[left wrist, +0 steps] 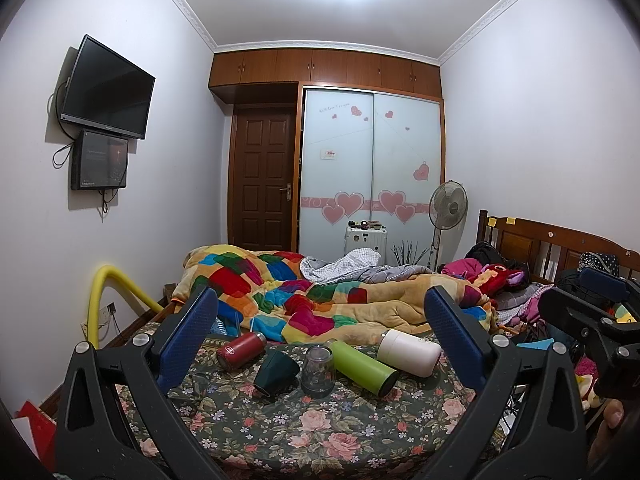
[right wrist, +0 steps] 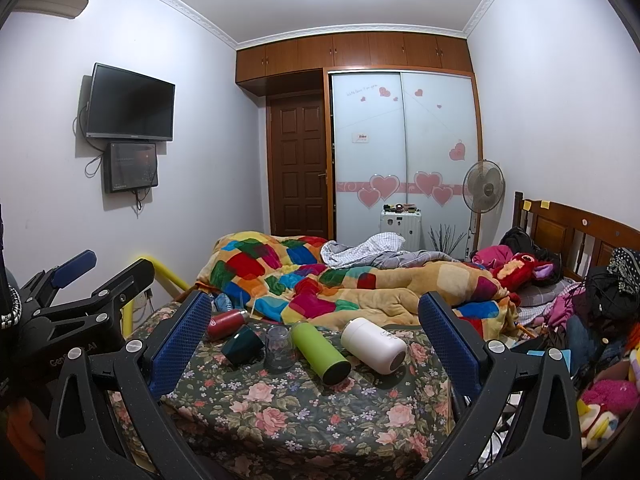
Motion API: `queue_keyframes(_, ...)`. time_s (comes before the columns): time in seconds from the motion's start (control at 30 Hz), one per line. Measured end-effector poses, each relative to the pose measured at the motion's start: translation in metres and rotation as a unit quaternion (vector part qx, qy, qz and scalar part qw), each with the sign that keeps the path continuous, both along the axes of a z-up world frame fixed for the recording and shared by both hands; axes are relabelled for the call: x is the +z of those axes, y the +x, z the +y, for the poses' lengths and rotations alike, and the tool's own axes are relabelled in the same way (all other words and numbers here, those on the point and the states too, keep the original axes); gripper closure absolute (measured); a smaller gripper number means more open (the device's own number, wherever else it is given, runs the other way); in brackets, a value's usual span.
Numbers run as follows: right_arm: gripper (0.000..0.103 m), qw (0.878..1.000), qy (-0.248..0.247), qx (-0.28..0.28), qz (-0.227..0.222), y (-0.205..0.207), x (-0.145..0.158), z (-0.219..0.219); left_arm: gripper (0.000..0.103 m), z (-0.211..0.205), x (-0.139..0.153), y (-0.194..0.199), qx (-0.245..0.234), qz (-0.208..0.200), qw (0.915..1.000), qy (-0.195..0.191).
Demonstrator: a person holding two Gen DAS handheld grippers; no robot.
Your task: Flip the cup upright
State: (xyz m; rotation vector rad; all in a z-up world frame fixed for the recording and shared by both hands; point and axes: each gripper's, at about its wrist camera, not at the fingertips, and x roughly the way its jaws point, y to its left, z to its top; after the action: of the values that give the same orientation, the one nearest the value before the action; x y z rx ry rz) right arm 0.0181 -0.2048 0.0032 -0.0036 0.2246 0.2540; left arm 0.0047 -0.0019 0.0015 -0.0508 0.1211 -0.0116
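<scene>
A bedroom: a bed spread with a dark floral cloth [left wrist: 304,428] fills the foreground, a patchwork quilt [left wrist: 288,292] heaped behind it, a wardrobe with heart stickers [left wrist: 372,168] on the far wall.

Five vessels lie in a row across the cloth. The dark green cup [left wrist: 276,372] lies on its side, mouth toward the camera; in the left wrist view it sits just below centre, at about 7 o'clock from the middle of the frame. Touching or just beside it at 3 o'clock stands a clear glass jar [left wrist: 317,368], seemingly mouth-down, though that is hard to tell. A red flask [left wrist: 240,350] lies at the cup's 10 o'clock. A lime green bottle [left wrist: 362,366] lies on its side beyond the jar, and a white tumbler [left wrist: 408,352] lies at the row's right end.

The left gripper [left wrist: 320,340] has its blue-padded fingers spread wide, holding nothing, the whole row framed between them. The right gripper [right wrist: 316,340] is likewise spread wide apart and holds nothing, short of the vessels.
</scene>
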Motion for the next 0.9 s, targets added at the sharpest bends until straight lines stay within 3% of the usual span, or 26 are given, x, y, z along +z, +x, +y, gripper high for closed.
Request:
queue_keyframes(0.6,0.0,1.0,0.0,0.0,0.003,0.003,-0.009,-0.004,0.0,-0.003,0.001,0.002,0.001,0.003,1.0,0.0)
queue_keyframes(0.9,0.0,1.0,-0.002,-0.004,0.026,0.019,-0.019,-0.004,0.0,-0.001,-0.011,0.03,0.003,0.032,0.9995,-0.004)
